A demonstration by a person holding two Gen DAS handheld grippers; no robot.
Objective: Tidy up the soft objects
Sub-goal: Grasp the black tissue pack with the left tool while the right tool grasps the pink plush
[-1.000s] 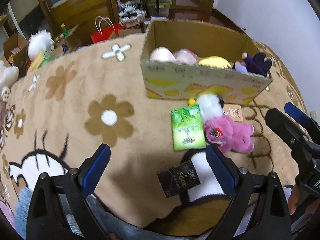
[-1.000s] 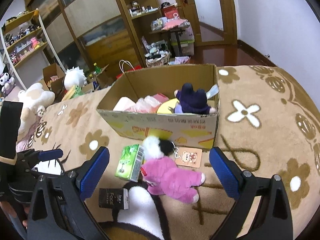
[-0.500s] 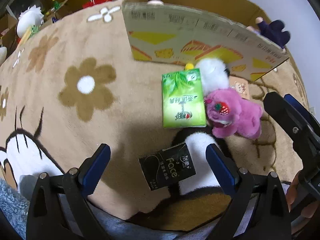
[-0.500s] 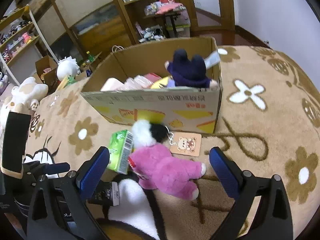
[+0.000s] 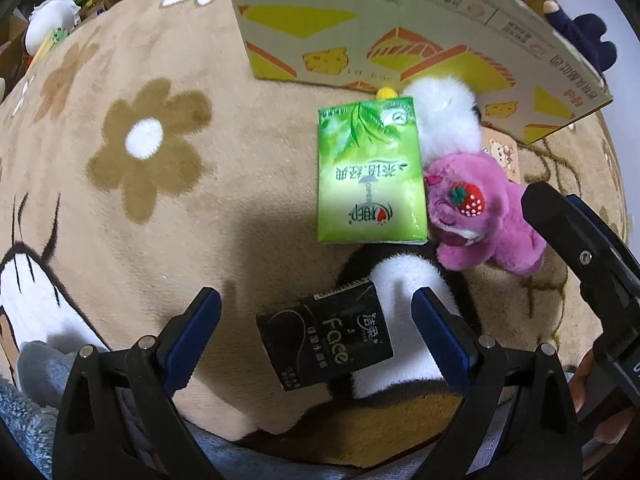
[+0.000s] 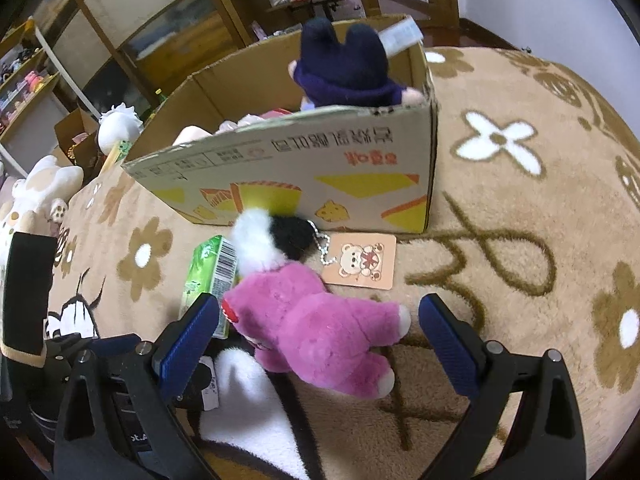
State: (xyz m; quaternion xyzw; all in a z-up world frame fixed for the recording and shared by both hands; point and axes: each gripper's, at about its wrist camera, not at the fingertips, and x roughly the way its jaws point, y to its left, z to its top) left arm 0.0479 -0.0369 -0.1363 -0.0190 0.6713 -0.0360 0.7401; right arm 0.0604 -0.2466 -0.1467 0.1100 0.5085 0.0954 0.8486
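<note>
**Both grippers line up on separate soft things**

Since the black tissue pack (image 5: 325,338) lies flat on the rug (image 5: 168,216) squarely between our left gripper's (image 5: 316,332) spread fingers (image 5: 192,330), that is the grasp we judge closest. Its long axis runs slightly askew to the line between the pads, one end nearer the right pad; nothing is pinched yet. Just beyond it sits the green tissue pack (image 5: 370,172), long axis pointing away from us toward the cardboard box (image 5: 400,24), touching the pink plush bear (image 5: 480,216) on its right.

From the right wrist view, our right gripper (image 6: 318,338) also has its fingers wide apart, and the pink plush bear (image 6: 320,332) lies between them, body stretched crosswise, head toward the left pad. Behind it stand the paper bear tag (image 6: 364,262) and the cardboard box (image 6: 300,172), holding a dark navy plush (image 6: 344,68).
</note>
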